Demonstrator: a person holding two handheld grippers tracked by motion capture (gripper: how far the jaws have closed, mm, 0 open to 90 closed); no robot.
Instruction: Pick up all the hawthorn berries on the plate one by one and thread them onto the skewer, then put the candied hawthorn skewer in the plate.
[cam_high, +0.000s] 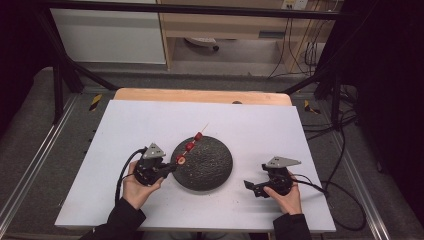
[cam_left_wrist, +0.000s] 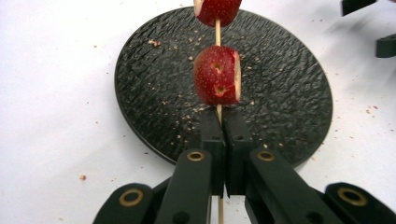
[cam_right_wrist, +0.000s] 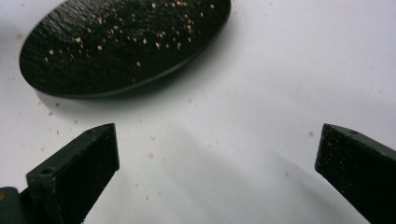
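Black jaws of the left gripper (cam_left_wrist: 219, 140) are pressed tight on a wooden skewer (cam_left_wrist: 217, 35), seen close in the left gripper view. Red fruit pieces are threaded on it; the nearest fruit piece (cam_left_wrist: 217, 81) sits just above the jaw tips, another fruit piece (cam_left_wrist: 217, 9) further up. Skewer is held over the black textured plate (cam_left_wrist: 140, 93), tip pointing away. In the high view, three pieces are counted on the stick (cam_high: 191, 145). Right gripper (cam_right_wrist: 217, 154) is spread wide, holding nothing, low over the white table (cam_right_wrist: 280, 70) beside the plate (cam_right_wrist: 93, 56). Crumbs are scattered on plate and table. No loose fruit is seen, so threading is judged done or nearly so; laying the skewer down is likely left.
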